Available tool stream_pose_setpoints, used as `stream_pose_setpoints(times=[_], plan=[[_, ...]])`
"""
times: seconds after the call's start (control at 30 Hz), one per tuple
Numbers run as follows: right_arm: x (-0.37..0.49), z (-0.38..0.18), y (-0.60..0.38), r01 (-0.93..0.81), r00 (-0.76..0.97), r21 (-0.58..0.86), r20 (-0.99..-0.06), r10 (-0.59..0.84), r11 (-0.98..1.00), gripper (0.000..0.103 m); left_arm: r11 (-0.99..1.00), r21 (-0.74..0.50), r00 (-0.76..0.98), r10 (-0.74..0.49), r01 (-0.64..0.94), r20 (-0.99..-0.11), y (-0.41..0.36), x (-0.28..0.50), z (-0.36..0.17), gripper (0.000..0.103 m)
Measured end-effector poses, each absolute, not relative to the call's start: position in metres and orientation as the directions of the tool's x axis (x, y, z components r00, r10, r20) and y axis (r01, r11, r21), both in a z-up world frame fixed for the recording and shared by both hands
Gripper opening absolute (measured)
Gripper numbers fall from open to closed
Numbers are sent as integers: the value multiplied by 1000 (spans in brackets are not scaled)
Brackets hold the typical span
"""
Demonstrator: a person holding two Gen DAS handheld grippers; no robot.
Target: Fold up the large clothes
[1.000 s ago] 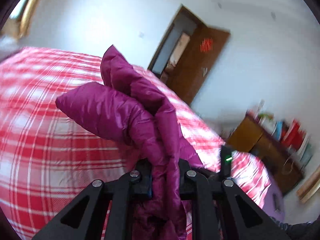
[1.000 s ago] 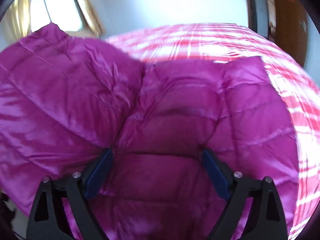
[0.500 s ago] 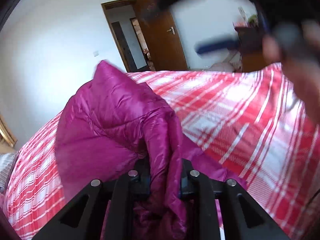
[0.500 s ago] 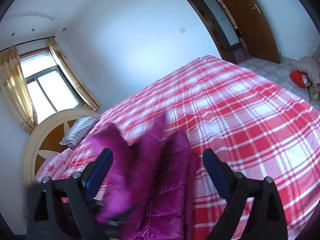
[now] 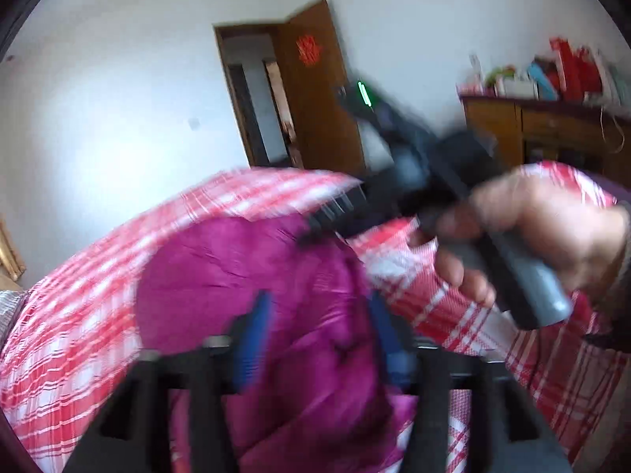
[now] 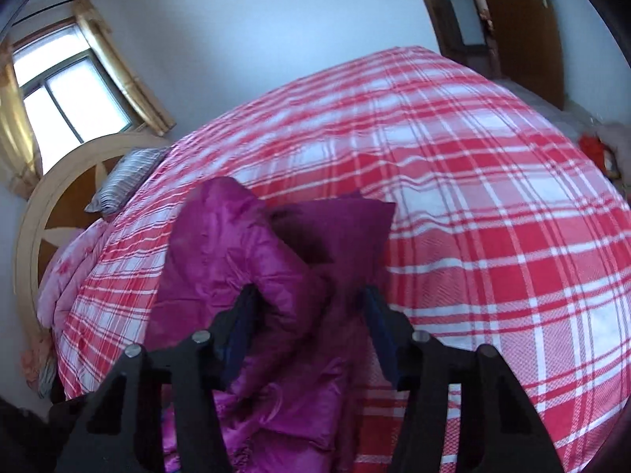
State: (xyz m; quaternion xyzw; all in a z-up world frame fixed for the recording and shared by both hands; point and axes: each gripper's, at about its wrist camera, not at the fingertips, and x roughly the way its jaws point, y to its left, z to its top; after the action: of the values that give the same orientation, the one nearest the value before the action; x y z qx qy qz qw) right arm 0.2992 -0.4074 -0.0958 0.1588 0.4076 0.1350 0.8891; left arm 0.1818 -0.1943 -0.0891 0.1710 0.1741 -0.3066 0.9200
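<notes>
A glossy, quilted magenta puffer jacket (image 6: 252,276) lies bunched in soft, rounded folds on the bed (image 6: 493,205), whose cover is a woven red-and-white plaid. The left hand-held gripper (image 5: 315,339) has just been opening; its blue pads stand apart with the padded fabric between them, at 6 o'clock in its view. The right hand-held gripper (image 6: 309,315) has just been closing, its pads against a thick fold. A striped pillow (image 6: 126,179) rests at 10 o'clock.

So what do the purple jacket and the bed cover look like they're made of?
Jacket: thin synthetic shell, probably nylon or polyester, with puffy filling; it looks glossy and quilted, with crinkly folds. Bed cover: matte woven cloth, likely cotton; a fine weave texture shows in the red and white checks.
</notes>
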Motion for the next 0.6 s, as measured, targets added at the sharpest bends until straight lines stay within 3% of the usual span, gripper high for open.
stream_pose_setpoints(times=[0.03,0.13,0.2,0.3,0.37,0.5,0.6], plan=[[300,-99,-410,-90,628,372,-698,342,924,58,767,199,766,-507,611,-396,-183,179,-84,76],[298,-106,-414,-54,616,332,-731,293,942,58,816,146,797,-481,559,-365,-149,189,-79,78],[297,-104,-413,-35,612,298,-748,256,954,58,854,115,810,-426,507,-403,-136,211,-88,80],[291,-80,-407,28,637,243,-752,170,970,58,875,9,743,-405,483,-532,-130,249,-125,80],[286,-56,-399,55,669,240,-729,143,969,59,878,-47,730,-425,476,-536,-130,255,-139,80],[281,-16,-377,46,738,369,-639,217,928,70,872,-23,744,-431,489,-510,-145,251,-139,81],[290,-15,-353,-7,759,515,-555,340,857,77,868,-56,732,-449,493,-513,-137,252,-134,81]])
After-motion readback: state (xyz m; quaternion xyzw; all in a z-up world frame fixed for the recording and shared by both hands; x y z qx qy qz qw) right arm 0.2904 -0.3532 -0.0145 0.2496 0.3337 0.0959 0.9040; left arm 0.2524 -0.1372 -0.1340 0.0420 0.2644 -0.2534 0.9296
